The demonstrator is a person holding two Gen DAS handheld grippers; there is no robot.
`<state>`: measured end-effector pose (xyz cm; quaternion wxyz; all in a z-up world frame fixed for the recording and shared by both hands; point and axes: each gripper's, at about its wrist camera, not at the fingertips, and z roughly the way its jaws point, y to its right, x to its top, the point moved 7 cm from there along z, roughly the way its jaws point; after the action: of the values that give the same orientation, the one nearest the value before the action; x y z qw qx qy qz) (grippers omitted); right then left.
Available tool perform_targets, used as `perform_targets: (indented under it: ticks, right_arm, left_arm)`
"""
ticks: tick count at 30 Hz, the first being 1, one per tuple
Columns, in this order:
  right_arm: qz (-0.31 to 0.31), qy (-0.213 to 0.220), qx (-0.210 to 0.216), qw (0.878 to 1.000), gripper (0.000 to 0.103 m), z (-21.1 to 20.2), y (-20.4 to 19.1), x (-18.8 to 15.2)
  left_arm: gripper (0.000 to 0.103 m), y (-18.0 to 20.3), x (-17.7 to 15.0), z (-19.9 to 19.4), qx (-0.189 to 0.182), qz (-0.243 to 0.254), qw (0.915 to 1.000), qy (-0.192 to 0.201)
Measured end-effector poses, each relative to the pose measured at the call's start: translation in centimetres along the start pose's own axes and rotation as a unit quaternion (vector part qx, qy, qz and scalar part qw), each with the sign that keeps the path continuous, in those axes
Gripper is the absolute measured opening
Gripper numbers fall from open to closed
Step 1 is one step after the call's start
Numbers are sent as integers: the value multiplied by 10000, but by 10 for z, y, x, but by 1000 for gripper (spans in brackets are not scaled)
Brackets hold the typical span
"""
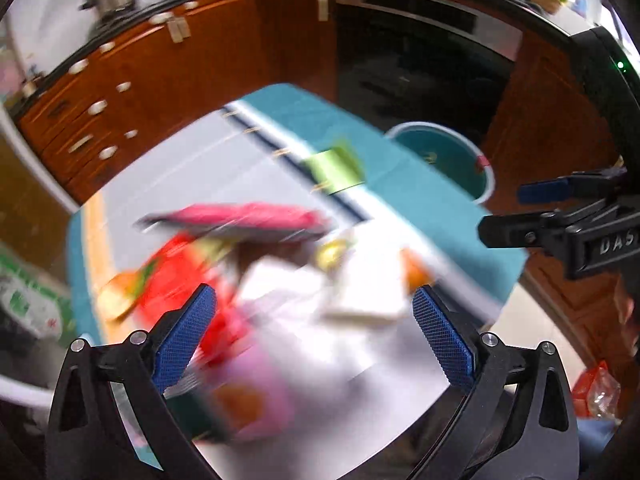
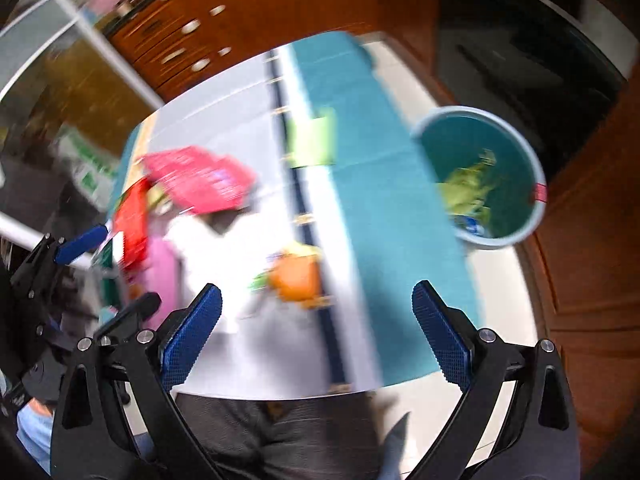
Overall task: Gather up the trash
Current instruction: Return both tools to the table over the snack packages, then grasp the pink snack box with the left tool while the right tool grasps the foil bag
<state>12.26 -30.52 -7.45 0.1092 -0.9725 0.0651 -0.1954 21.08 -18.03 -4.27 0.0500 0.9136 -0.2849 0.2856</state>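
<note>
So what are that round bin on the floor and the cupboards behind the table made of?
The bin looks like plastic: smooth teal inside, thin pale rim, slight sheen. The cupboards look like varnished reddish-brown wood with pale round knobs; the gloss could equally be a laminate, and motion blur hides any grain.

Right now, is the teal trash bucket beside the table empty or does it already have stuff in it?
Not empty. The bucket stands upright on the floor, and the right wrist view shows crumpled green wrappers in its bottom, well below the rim.
</note>
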Motion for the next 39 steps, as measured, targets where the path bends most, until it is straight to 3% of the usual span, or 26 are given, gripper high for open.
perform_targets:
  ticks: [4, 9, 15, 20, 24, 30, 35, 39]
  right_arm:
    - [-596, -175, 118, 9980, 92, 12, -67, -8]
    - [-1368, -353, 290, 9895, 92, 32, -149, -19]
    - [-1893, -654, 435, 9788, 92, 67, -212, -32]
    - [-1751, -719, 456, 9809, 92, 84, -216, -29]
    - [-1532, -675, 392, 9851, 92, 82, -203, -25]
    - [-1255, -668, 403, 9890, 92, 81, -184, -27]
    - [-1184, -735, 419, 9894, 92, 89, -178, -29]
    - [-1148, -755, 700, 9880, 92, 93, -188, -35]
  left_arm:
    - [99, -64, -40, -29, 266, -436, 9986, 125]
    - [99, -131, -92, -36, 458, -965, 9943, 41]
    - [99, -168, -138, -22, 531, -1220, 9910, -151]
    - [99, -165, -143, -20, 90, -1315, 9913, -70]
    - [99, -147, -129, -19, -284, -1059, 9940, 59]
    - [99, -144, -118, 3, -348, -948, 9949, -46]
    - [99, -138, -117, 10, -755, -1169, 9902, -128]
    - [99, -127, -117, 8, -953, -1096, 9894, -39]
